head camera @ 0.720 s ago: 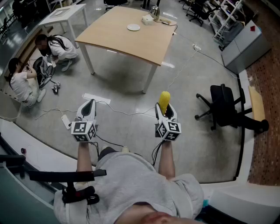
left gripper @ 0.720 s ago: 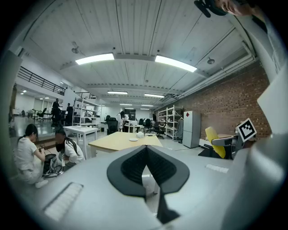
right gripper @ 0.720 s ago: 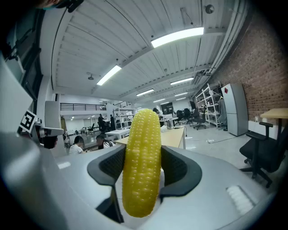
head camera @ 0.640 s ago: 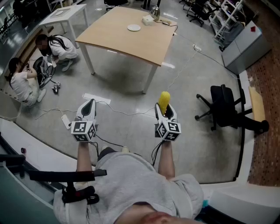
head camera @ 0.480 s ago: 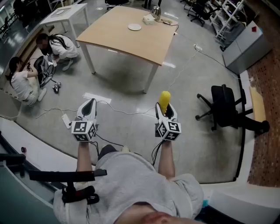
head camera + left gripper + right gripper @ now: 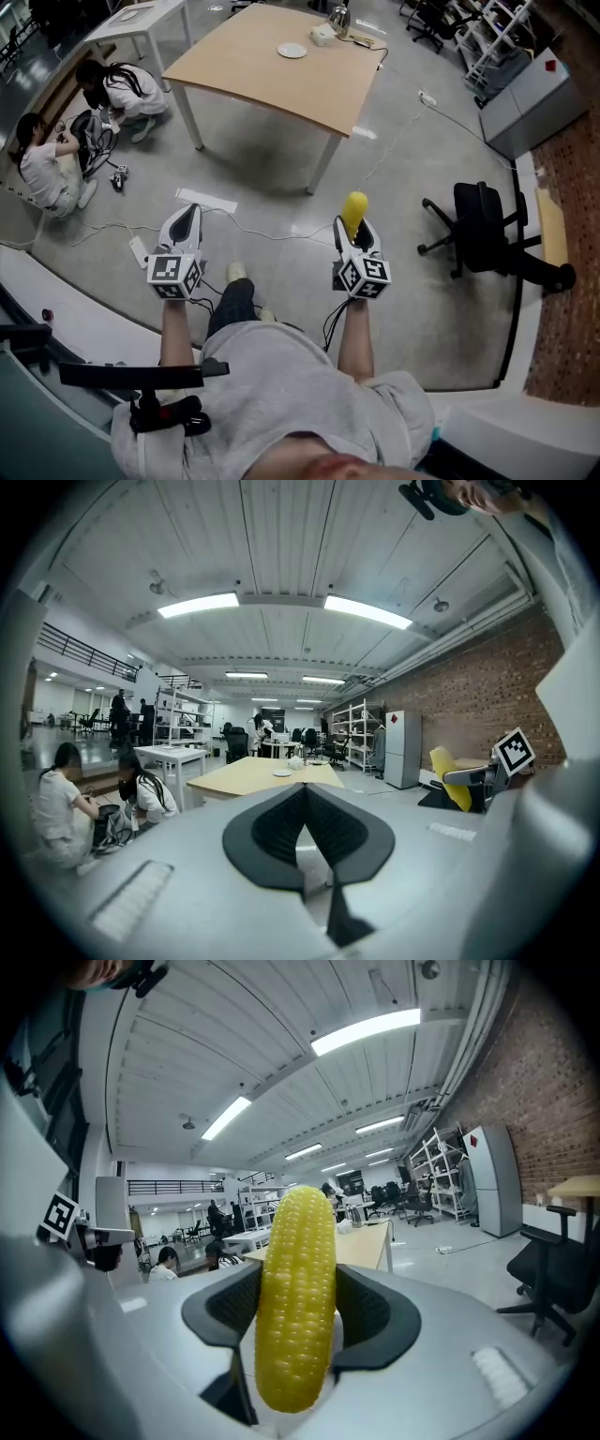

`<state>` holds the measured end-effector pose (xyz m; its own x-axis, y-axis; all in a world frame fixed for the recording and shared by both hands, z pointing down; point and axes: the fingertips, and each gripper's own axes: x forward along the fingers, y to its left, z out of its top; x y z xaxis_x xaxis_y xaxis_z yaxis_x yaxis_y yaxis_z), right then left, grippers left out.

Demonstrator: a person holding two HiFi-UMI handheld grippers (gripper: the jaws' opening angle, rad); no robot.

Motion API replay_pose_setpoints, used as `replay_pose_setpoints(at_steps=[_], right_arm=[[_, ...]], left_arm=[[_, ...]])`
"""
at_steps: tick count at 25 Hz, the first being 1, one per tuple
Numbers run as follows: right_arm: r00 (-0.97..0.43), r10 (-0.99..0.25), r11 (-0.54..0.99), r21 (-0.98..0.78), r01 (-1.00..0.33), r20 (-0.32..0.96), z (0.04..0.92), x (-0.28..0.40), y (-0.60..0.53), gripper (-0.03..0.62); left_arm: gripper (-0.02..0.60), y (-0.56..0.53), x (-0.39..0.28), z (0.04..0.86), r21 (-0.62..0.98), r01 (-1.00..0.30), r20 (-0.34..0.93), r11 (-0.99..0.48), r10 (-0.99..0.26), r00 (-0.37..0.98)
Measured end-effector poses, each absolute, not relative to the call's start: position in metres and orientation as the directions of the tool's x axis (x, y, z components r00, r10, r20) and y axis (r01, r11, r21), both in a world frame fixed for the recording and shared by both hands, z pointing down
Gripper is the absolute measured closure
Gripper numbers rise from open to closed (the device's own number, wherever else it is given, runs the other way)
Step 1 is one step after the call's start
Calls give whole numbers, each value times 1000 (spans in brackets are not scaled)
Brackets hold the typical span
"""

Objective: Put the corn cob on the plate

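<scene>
My right gripper (image 6: pixel 356 225) is shut on a yellow corn cob (image 6: pixel 354 207), which stands upright between the black pads and rises above them. In the right gripper view the corn cob (image 6: pixel 298 1297) fills the middle. The left gripper (image 6: pixel 186 217) is held level beside it, shut and with nothing in it; its pads (image 6: pixel 272 827) meet at the tip. A small white plate (image 6: pixel 292 51) lies on the wooden table (image 6: pixel 253 80), far ahead of both grippers across the floor. The left gripper view shows that plate (image 6: pixel 281 773) as a small speck.
A black office chair (image 6: pixel 483 230) stands to the right. Two people (image 6: pixel 56 141) crouch on the floor at the left, near a white side table (image 6: pixel 141 19). Cables and a power strip (image 6: pixel 139 251) lie on the floor ahead. A box and a kettle (image 6: pixel 328 28) sit at the table's far end.
The person's leg and foot have come into view between the two grippers. The table sits slightly higher in the picture. The right gripper still holds the corn cob.
</scene>
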<state>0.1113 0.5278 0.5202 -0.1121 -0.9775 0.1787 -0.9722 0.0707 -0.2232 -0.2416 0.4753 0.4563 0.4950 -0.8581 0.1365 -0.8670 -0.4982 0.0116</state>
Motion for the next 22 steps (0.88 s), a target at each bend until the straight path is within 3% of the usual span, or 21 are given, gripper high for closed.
replay_pose_setpoints(at_steps=[22], right_arm=[[-111, -966, 66, -192, -979, 234, 519, 86, 310, 345]], left_arm=[[561, 240, -251, 468, 50, -838, 155, -543, -825, 543]])
